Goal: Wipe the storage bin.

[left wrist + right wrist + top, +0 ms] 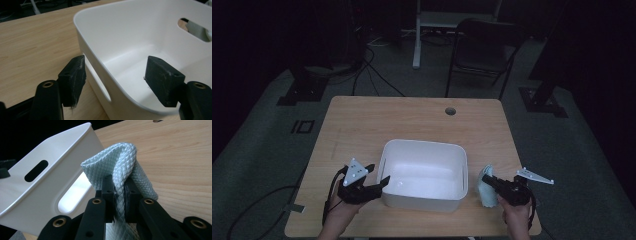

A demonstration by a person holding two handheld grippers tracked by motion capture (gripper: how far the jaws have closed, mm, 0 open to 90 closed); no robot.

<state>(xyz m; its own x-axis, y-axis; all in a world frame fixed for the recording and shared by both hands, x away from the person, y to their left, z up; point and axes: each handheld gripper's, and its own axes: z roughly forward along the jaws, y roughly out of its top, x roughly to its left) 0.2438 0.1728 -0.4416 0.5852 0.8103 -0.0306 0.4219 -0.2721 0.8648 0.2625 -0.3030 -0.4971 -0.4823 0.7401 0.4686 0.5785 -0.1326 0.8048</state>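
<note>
A white plastic bin [422,144] with slot handles stands on the near half of the wooden table [377,120]; its inside is bare. My left gripper [380,174] is at the bin's near left corner. In the left gripper view it [115,72] is open and straddles the bin wall [100,67], one pad outside and one inside, neither pressing on it. My right gripper [490,181] is just right of the bin, shut on a folded light-blue cloth [485,192]. In the right gripper view the cloth [117,157] bulges up between the pads of this gripper [119,182], beside the bin [55,152].
A round cable hole [450,111] sits near the table's far edge. A dark chair [484,50] and a white desk leg [416,35] stand on the floor behind the table. Cables trail across the floor at the left.
</note>
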